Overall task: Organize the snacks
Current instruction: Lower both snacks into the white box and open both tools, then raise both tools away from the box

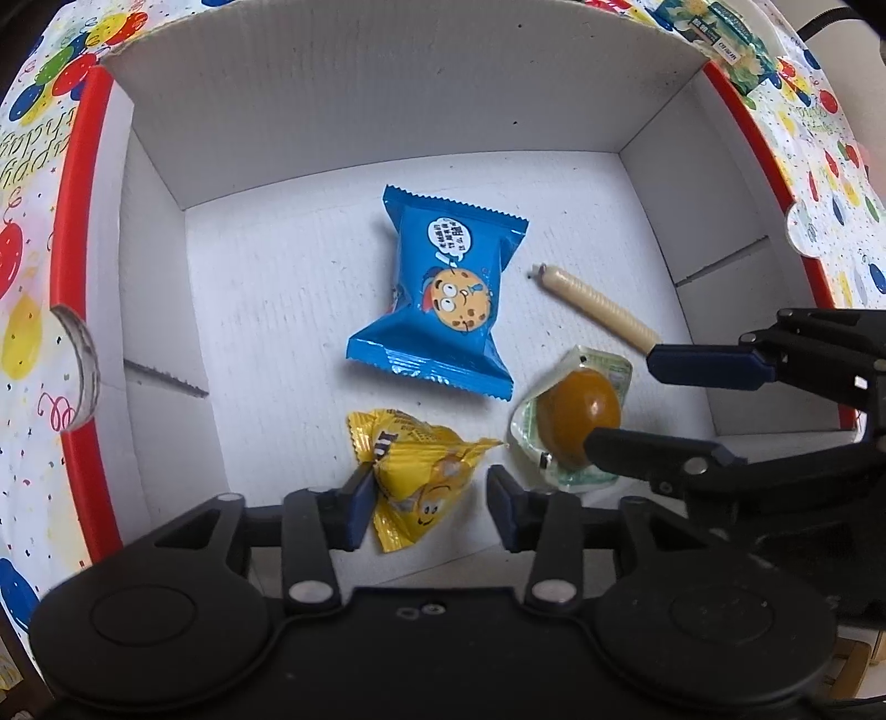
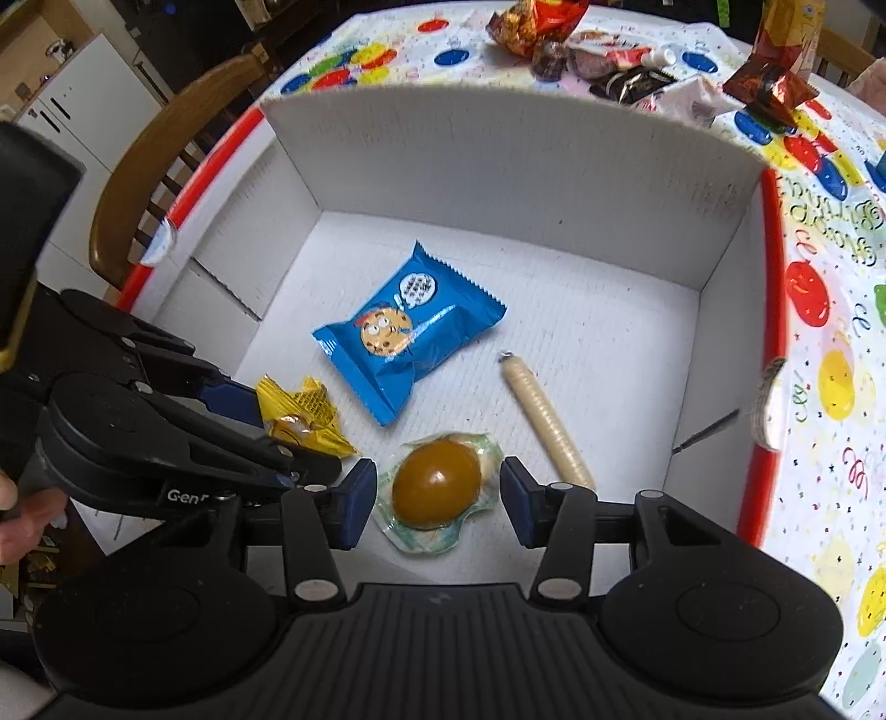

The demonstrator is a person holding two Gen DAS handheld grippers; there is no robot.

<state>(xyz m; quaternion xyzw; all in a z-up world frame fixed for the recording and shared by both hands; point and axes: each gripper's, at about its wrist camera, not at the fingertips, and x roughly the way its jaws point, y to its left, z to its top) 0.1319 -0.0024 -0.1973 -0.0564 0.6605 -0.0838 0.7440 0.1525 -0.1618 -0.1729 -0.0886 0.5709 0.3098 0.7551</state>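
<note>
A white cardboard box (image 1: 387, 127) with a red rim holds four snacks. The blue cookie packet (image 1: 437, 299) lies in the middle, with a beige sausage stick (image 1: 598, 304) to its right. My left gripper (image 1: 432, 509) is open, its fingers on either side of a yellow candy packet (image 1: 421, 476) lying on the box floor. My right gripper (image 2: 437, 507) is open around a jelly cup (image 2: 437, 487) with a brown dome, with a gap on both sides. In the right wrist view the left gripper (image 2: 288, 429) reaches in from the left over the yellow packet (image 2: 310, 404).
The box (image 2: 498, 144) stands on a balloon-print tablecloth (image 2: 819, 387). Several loose snack packets (image 2: 554, 33) lie beyond its far wall, and a green packet (image 1: 714, 33) sits by a corner. A wooden chair (image 2: 166, 138) stands at the left. A hand (image 2: 22, 515) holds the left gripper.
</note>
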